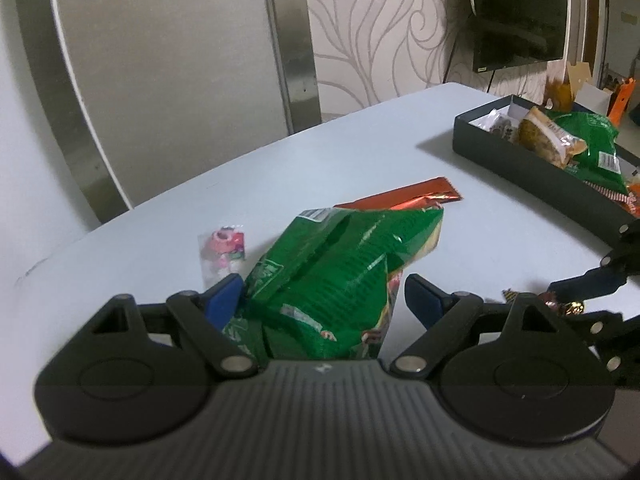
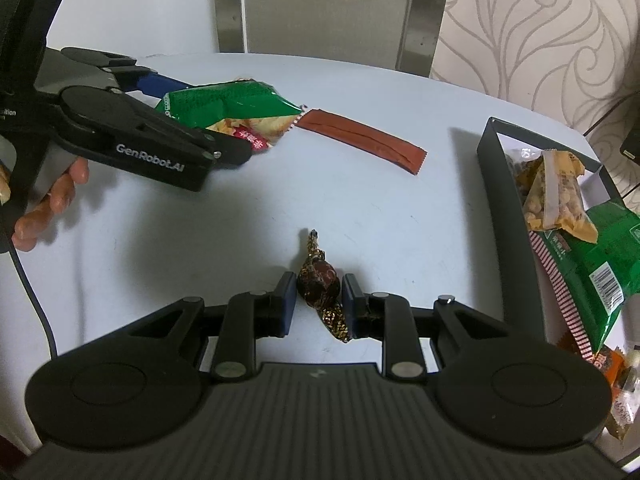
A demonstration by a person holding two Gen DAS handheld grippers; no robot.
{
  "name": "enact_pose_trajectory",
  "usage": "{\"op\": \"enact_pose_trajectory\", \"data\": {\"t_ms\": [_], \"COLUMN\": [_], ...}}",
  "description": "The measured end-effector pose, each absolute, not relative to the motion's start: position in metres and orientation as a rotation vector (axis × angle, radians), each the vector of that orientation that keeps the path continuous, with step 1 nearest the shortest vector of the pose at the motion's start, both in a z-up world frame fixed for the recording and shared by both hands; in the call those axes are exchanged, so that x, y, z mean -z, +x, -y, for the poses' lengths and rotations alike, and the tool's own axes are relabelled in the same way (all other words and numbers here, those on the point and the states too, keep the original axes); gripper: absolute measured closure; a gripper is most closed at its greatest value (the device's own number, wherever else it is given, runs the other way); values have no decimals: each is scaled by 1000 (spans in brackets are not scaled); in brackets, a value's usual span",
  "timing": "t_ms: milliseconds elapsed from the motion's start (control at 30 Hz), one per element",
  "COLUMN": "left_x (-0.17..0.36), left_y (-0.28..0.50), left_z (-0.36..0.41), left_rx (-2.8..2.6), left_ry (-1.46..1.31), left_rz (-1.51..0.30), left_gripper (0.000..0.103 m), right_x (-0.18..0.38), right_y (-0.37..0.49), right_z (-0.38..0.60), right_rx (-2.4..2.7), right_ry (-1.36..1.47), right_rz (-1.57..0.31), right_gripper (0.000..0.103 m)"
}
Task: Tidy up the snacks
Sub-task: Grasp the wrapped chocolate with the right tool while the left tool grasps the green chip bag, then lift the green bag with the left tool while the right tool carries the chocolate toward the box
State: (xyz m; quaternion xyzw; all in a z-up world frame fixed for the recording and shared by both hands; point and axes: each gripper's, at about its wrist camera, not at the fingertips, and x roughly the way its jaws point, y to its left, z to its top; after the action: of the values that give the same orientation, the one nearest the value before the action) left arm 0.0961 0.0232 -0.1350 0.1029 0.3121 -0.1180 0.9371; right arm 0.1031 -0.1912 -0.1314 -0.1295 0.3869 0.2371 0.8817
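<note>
A green snack bag (image 1: 332, 264) lies on the white table (image 1: 360, 140) between the blue pads of my left gripper (image 1: 324, 292). The left pad touches the bag and the right pad stands apart from it, so this gripper is open. In the right wrist view the same bag (image 2: 224, 100) sits between the left gripper's (image 2: 208, 120) fingers. My right gripper (image 2: 318, 300) is shut on a dark chocolate candy in gold foil (image 2: 320, 284), low over the table. That gripper (image 1: 560, 292) also shows at the right edge of the left wrist view.
A long red packet (image 2: 360, 136) lies just beyond the green bag. A small pink sweet (image 1: 224, 248) rests left of the bag. A black box (image 2: 516, 240) at the right holds several snacks. A chair (image 1: 180, 60) stands behind the table. A hand (image 2: 60, 196) grips the left tool.
</note>
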Motion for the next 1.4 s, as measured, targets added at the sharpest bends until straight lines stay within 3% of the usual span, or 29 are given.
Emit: {"op": "enact_pose_trajectory", "data": {"t_ms": [233, 733, 1400], "left_x": [136, 134, 128], "left_y": [88, 75, 20], "left_z": [-14, -14, -37], "left_rx": [248, 200, 159], "left_ry": [210, 161, 61], "left_rz": [-632, -629, -620], "left_gripper": [28, 39, 42], "right_x": [131, 124, 118], "right_y": [98, 86, 53], "right_z": [190, 199, 200], "right_rx": [-481, -474, -505], "right_ry": [-279, -264, -235], "right_rz": [-803, -785, -759], "right_gripper": [76, 76, 76]}}
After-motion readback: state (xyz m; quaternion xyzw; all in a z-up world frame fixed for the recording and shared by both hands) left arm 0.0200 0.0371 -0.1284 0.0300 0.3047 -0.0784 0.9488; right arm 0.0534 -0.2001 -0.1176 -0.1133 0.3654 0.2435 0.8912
